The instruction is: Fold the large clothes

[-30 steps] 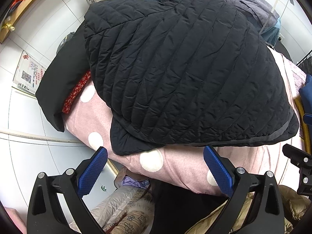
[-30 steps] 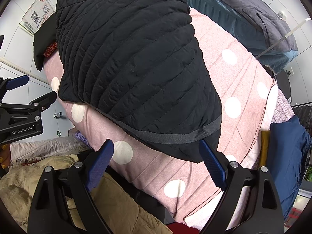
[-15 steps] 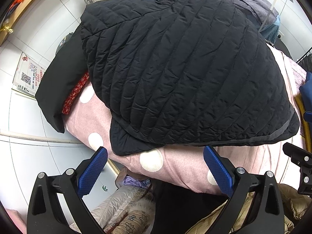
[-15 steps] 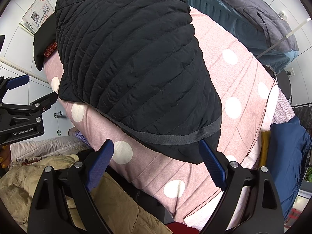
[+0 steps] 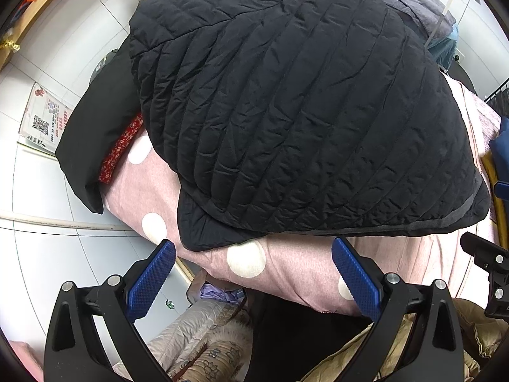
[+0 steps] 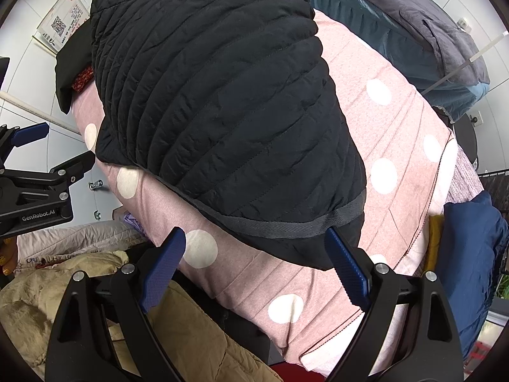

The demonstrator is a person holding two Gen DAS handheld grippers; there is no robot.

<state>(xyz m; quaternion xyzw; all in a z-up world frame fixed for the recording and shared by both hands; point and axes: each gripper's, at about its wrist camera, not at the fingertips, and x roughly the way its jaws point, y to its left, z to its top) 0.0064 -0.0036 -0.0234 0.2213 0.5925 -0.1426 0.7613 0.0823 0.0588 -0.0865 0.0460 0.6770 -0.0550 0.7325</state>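
Note:
A black quilted jacket [image 5: 296, 111] lies folded into a thick pad on a pink sheet with white dots [image 5: 286, 273]; it also shows in the right wrist view [image 6: 222, 102]. Its grey-trimmed hem [image 6: 286, 222] faces me. A black sleeve with red lining [image 5: 95, 133] hangs off the far left. My left gripper [image 5: 253, 264] is open and empty, just short of the jacket's near edge. My right gripper [image 6: 256, 254] is open and empty at the hem's right corner.
The pink sheet [image 6: 397, 159] covers a raised surface. A beige quilted garment [image 6: 79, 302] and a floral one [image 5: 203, 343] lie below. A navy garment [image 6: 470, 254] sits to the right. A dark grey bed [image 6: 413, 16] stands behind. White tiled wall is on the left.
Both grippers stay open. The left view has shifted slightly, with the jacket a little lower in frame. The right view is nearly the same.

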